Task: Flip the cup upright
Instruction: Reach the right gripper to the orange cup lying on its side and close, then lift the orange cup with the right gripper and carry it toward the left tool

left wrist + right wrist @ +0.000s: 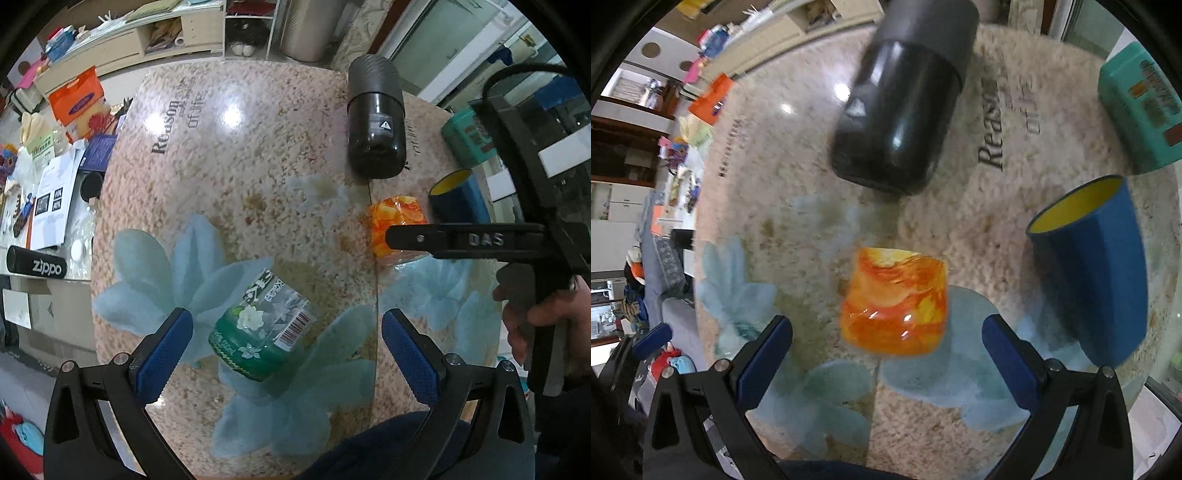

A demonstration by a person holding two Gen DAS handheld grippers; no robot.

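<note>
One orange-and-yellow translucent cup [894,302] sits mid-tabletop, dead ahead of the right tool [886,325], whose blue pads are spread wide with nothing between them. Judging by that aim, the step in hand is the approach, with no contact yet. The cup seems to lie with its long axis running near to far, the flatter, paler end away from the camera; blur keeps me from telling which end is the mouth. The next move probably calls for straddling the body across its width, closing, then turning the wrist to stand it mouth-up.

Just right, a blue cup [1089,266] with a yellow inside also appears tipped, mouth pointing far-left. Beyond are a black canister [901,110] and a teal box [1137,110]. The left tool [286,314], also spread, hovers over a green-labelled bottle [262,328] lying on the tabletop [812,147].
</note>
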